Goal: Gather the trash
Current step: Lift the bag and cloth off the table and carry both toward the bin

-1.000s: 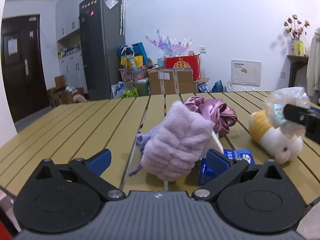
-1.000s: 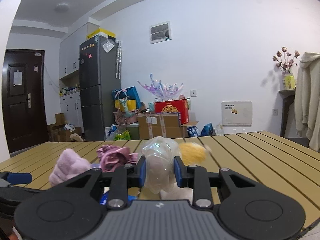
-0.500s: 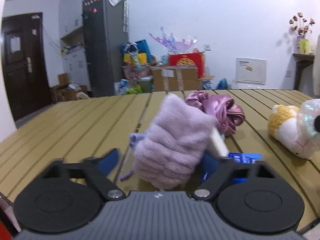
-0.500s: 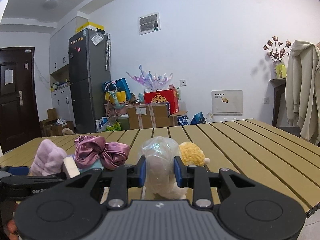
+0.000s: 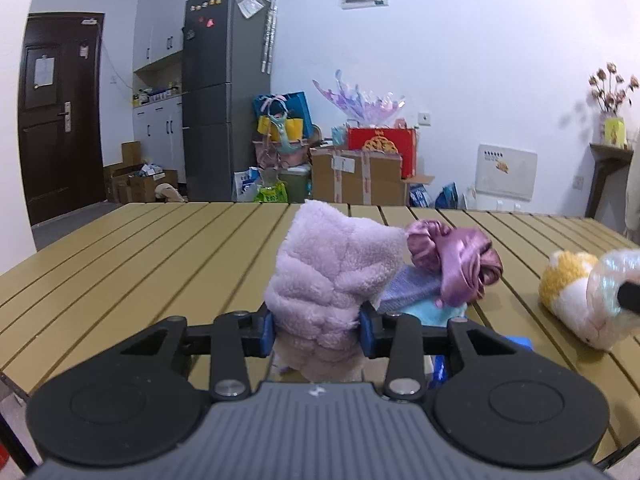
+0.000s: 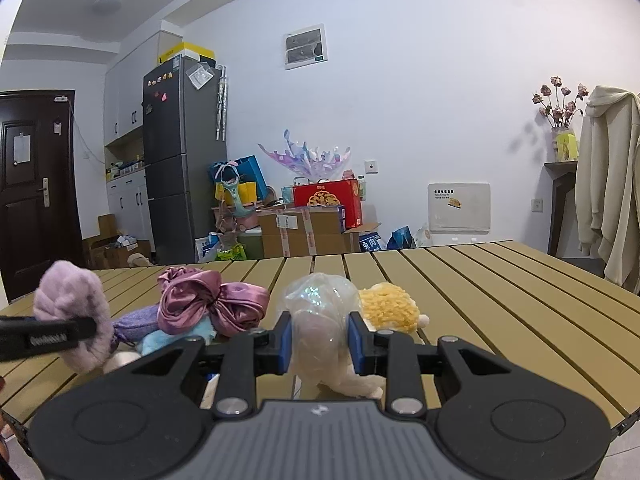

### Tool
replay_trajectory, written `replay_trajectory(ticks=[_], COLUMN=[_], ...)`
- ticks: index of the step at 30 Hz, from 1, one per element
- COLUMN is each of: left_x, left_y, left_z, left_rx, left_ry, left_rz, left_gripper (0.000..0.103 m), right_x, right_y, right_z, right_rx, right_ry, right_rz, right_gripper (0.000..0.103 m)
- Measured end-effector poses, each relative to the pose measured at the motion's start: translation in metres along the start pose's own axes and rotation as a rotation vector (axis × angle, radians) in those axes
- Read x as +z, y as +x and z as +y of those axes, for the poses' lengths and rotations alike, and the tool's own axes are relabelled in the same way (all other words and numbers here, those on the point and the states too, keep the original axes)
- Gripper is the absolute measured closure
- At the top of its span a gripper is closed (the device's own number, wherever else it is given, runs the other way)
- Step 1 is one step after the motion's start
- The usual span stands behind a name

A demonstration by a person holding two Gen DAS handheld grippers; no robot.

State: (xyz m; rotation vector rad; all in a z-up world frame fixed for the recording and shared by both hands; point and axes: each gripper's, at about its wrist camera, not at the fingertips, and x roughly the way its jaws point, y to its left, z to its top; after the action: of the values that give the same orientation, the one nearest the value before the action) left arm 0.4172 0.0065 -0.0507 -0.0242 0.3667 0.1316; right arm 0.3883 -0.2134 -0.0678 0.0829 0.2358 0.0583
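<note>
Left gripper (image 5: 317,330) closing on fluffy lilac plush cloth (image 5: 328,280) between its pads, right gripper (image 6: 317,342) clenched on crinkly clear plastic bag (image 6: 320,320): soft pile compressing, likely slipping free during lift.

Blue packet (image 5: 520,342) at four o'clock — mostly hidden behind left gripper (image 5: 318,330); hanging coat (image 6: 612,184) at three o'clock — cut by edge.
</note>
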Motion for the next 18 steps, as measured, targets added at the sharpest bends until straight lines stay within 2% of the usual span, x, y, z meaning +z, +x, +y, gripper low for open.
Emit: replay_trajectory(ticks=[18], left_x=[0.006], left_y=[-0.029], left_z=[0.010], left_rx=[-0.035], left_ry=[-0.012], left_rz=[-0.007], left_gripper=[0.064], right_x=[0.003], right_y=[-0.018], right_z=[0.007], right_rx=[0.038], right_ry=[-0.025], right_rz=[-0.020], right_gripper=[0.076])
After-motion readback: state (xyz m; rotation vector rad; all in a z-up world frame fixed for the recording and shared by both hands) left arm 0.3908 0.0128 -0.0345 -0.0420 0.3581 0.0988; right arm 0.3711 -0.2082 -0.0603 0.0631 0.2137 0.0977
